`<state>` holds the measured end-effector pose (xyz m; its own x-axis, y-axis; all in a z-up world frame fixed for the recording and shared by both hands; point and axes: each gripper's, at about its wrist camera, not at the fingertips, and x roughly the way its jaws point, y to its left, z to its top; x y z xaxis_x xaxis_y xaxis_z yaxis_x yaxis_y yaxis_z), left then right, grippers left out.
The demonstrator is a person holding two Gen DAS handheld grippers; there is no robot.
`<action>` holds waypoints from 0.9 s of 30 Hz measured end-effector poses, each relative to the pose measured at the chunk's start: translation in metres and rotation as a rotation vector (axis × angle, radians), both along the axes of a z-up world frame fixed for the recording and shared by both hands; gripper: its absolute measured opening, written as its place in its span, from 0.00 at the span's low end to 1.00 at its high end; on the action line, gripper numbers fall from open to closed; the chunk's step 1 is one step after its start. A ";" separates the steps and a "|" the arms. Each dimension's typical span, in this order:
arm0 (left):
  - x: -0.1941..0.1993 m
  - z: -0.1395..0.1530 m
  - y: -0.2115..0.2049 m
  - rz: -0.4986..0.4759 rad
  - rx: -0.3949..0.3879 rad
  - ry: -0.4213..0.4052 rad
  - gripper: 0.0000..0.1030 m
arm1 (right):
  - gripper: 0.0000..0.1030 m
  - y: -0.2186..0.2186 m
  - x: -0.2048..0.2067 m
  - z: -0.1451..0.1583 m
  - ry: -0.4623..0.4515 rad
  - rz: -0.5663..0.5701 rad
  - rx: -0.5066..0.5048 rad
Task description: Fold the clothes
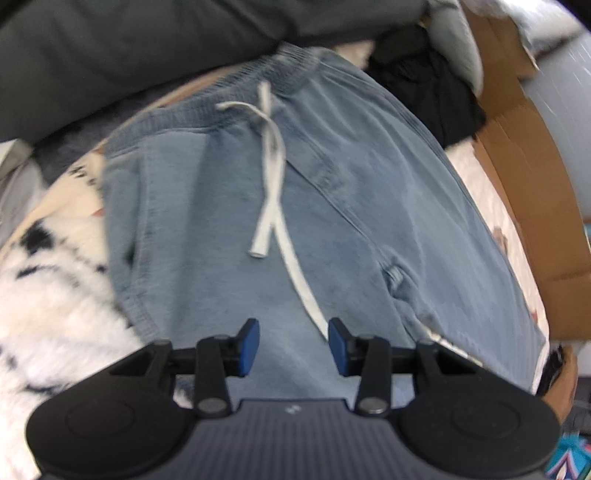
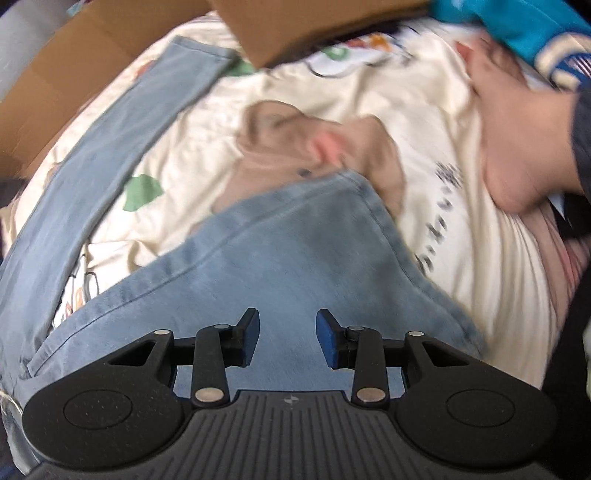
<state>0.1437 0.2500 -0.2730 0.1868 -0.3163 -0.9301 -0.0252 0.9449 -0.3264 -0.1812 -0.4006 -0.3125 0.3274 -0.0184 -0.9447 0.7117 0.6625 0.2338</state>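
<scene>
One pair of light blue jeans (image 1: 229,206) lies spread flat on a cream printed bedcover (image 2: 436,122), waistband at the far end in the left wrist view and two legs running away in the right wrist view, the left leg (image 2: 122,122) stretched long toward the cardboard, the nearer leg (image 2: 280,251) ending in a hem just beside the bedcover's brown cartoon print. One white drawstring (image 1: 273,184) crosses itself below the waistband (image 1: 236,85), its two tails trailing down the front; the longer tail ends beside the left gripper's right fingertip. The left gripper (image 1: 293,345) hovers over the denim below the drawstring with its jaws apart and nothing between them; the right gripper (image 2: 287,338) sits over the nearer leg, jaws likewise spread and empty. Both views are motion-blurred, so the stitching and the print's lettering are hard to read. The jeans' lower edge is hidden behind each gripper body. One bare foot (image 2: 517,136) of a person rests on the bedcover at the right, cut off by a dark trouser cuff. One fluffy white-and-black blanket (image 1: 48,280) lies left of the jeans, dark grey cushions (image 1: 129,48) sit beyond the waistband, black clothing (image 1: 424,85) is heaped beside a cardboard box (image 1: 524,177), and a blue garment (image 2: 524,26) fills the upper right corner.
</scene>
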 end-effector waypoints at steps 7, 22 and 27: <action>0.006 -0.016 -0.038 -0.118 -0.023 -0.016 0.42 | 0.40 -0.027 0.015 -0.015 -0.010 0.008 -0.051; 0.052 -0.062 -0.153 -0.391 0.059 -0.074 0.55 | 0.49 -0.051 0.036 -0.049 0.037 0.134 -0.128; 0.060 -0.075 -0.187 -0.523 0.149 -0.066 0.55 | 0.49 -0.053 0.045 -0.055 0.041 0.261 -0.143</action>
<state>0.2033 0.0631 -0.3478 0.0995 -0.2483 -0.9636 0.4768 0.8618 -0.1729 -0.1359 -0.4534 -0.3679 0.2999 -0.0727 -0.9512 0.5196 0.8487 0.0990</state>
